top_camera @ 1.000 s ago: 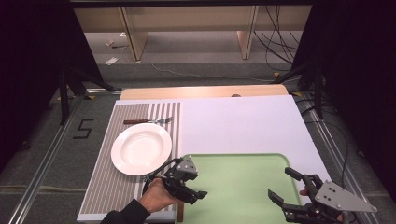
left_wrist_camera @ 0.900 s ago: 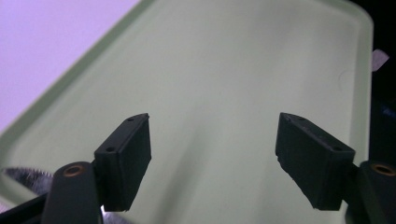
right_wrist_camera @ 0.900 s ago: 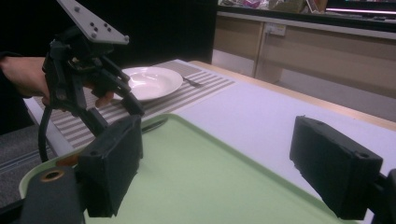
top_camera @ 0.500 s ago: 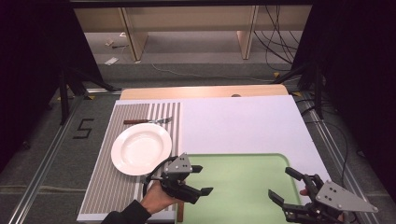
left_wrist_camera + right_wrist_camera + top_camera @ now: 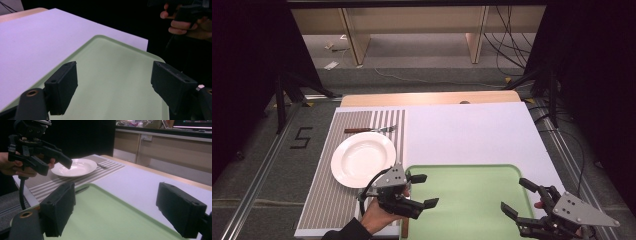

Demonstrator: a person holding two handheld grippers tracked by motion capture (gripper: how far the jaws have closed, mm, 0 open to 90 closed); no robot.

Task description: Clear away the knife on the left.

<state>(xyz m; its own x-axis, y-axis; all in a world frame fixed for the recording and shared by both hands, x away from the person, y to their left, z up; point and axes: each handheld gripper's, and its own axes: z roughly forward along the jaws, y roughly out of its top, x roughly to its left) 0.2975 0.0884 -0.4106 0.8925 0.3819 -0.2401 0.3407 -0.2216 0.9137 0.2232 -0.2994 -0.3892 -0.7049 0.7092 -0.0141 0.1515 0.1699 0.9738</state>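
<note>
The left gripper, jaws just spread wider and empty, has lifted off the green tray's left edge beside the white plate, suggesting a release; the right gripper hangs spread, empty.

In the high view the right claw runs off the lower right of the frame, its hand mostly cut away, and the green tray loses its near edge at the bottom. A dark thing lies by the tray's lower left corner, half under the left claw; what it is cannot be told. Above the white plate, the fork is too small to make out its prongs.
</note>
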